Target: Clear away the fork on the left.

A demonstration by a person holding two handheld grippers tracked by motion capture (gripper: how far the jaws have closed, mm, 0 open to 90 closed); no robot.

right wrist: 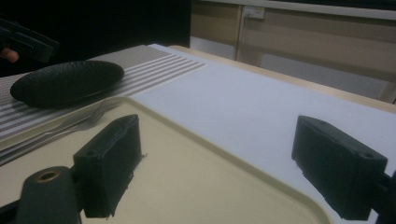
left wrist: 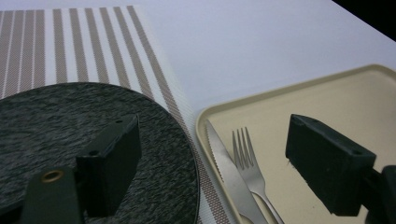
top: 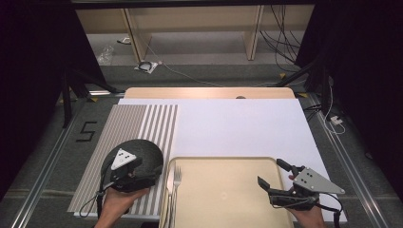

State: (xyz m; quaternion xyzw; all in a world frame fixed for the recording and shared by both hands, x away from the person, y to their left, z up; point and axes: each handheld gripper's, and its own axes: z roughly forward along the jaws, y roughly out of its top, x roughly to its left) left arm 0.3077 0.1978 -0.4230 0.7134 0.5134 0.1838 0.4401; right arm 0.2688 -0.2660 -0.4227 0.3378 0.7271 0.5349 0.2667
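A dark round stone-textured plate (top: 142, 151) (left wrist: 56, 121) (right wrist: 65, 81) lies on a brown-and-white striped placemat (top: 128, 123) (left wrist: 93, 42). A beige tray (top: 223, 194) (left wrist: 336, 88) (right wrist: 196, 177) sits beside it, with a knife (left wrist: 229, 172) and a fork (top: 177, 176) (left wrist: 247, 158) (right wrist: 88, 119) along its left edge. My left gripper (top: 156, 168) (left wrist: 212, 135) is open, one jaw over the plate, the other over the tray. My right gripper (top: 272, 172) (right wrist: 217, 126) is open and holds nothing, above the tray's right rim.
A white sheet (top: 237, 128) covers the table beyond the tray and to its right. The wooden table edge (top: 209, 92) runs along the far side. Cables (top: 280, 38) and shelving lie on the floor behind. Metal rails (top: 351, 166) flank the table.
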